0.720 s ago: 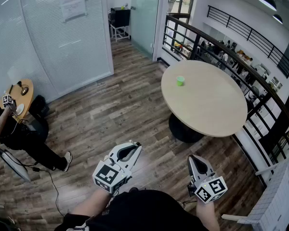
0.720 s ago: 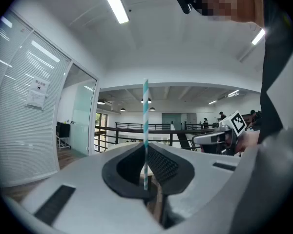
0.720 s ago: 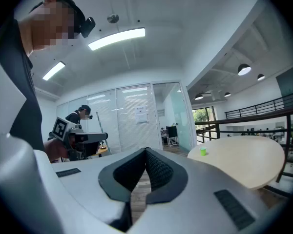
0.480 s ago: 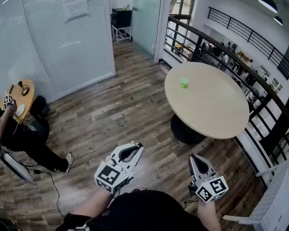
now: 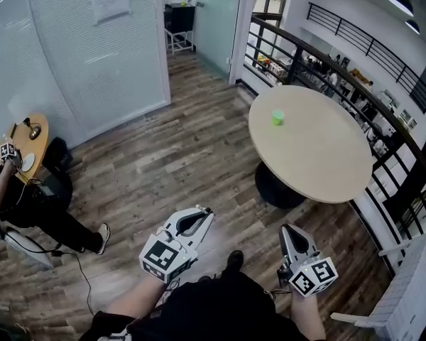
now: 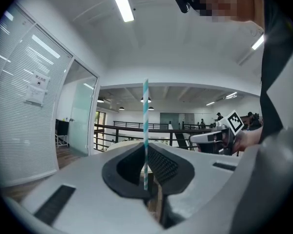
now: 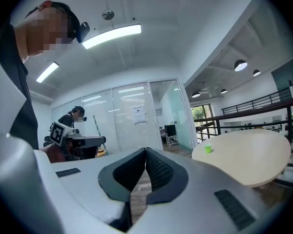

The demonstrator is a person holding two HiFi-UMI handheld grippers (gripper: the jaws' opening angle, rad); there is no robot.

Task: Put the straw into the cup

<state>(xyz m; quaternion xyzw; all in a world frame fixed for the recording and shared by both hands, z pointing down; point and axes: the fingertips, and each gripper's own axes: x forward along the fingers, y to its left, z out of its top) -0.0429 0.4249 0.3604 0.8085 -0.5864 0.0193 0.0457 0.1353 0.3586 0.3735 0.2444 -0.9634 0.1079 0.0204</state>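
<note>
A small green cup (image 5: 277,117) stands on the far part of the round beige table (image 5: 319,162), well ahead of both grippers; it also shows in the right gripper view (image 7: 207,148). My left gripper (image 5: 207,211) is held level over the wooden floor, shut on a blue-and-white striped straw (image 6: 145,126) that stands upright between its jaws (image 6: 146,152). My right gripper (image 5: 287,228) is level beside it, shut with nothing in it (image 7: 145,150). Each gripper appears in the other's view.
A person (image 5: 18,197) sits at the left by a small wooden table (image 5: 35,137). Glass partitions (image 5: 92,55) line the back left. A black railing (image 5: 383,119) curves behind the round table. A white chair (image 5: 405,290) is at the lower right.
The table and cup have shifted a little to the right in the head view. A shoe has come into view between the grippers. Both grippers keep their pose, the straw still held.
</note>
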